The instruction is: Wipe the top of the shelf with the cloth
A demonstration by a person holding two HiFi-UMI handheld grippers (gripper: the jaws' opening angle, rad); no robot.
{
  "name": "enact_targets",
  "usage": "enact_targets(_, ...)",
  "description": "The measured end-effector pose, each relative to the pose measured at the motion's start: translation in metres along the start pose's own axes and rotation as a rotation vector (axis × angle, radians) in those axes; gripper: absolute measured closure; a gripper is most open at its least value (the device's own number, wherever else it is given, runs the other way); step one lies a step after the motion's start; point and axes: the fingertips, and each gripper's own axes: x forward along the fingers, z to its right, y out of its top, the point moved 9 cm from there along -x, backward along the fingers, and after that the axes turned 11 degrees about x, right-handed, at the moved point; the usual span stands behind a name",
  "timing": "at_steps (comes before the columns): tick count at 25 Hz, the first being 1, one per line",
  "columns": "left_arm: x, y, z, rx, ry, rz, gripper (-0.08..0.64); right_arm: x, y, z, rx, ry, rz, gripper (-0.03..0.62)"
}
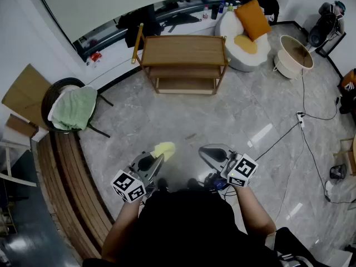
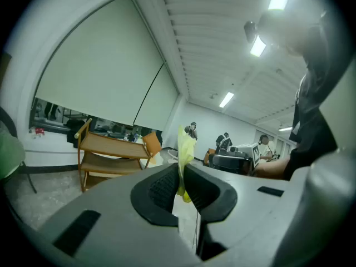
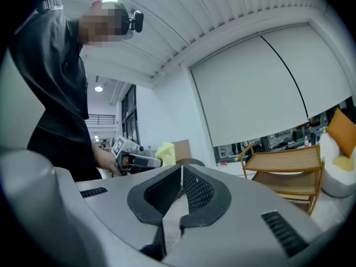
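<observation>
My left gripper (image 2: 181, 171), matt grey plastic, is pinching soft yellow cloth (image 2: 184, 143); wooden shelf (image 1: 183, 50) is looking smooth, stone floor (image 1: 250, 115) gleaming glossy.

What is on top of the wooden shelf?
Nothing shows on the wooden shelf; its top is bare. The yellow cloth sits in the left gripper, far off. The top board hides most lower tiers.

**Head view:** high above the floor (image 1: 233, 121), facing steeply down, with the shelf (image 1: 183, 50) far off at top centre. **Left and right gripper views:** low, tilted up towards the ceiling (image 2: 211, 32), each close behind its own fingers (image 2: 161, 191) (image 3: 203, 191). All three views share the shelf (image 2: 108, 149) (image 3: 283, 161) and the white blind (image 3: 250, 88) behind it.
</observation>
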Motion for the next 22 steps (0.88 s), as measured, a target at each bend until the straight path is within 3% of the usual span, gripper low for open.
enact_targets(16, 0.035, 0.003, 0.000, -0.020, 0.065, -0.008, 0.531, -0.015, 0.006, 0.042, -0.023, -0.049, -0.038, 0.563)
enact_targets(22, 0.052, -0.001, -0.026, -0.050, 0.061, -0.015, 0.531, -0.011, 0.012, 0.073, -0.006, -0.119, -0.024, 0.563)
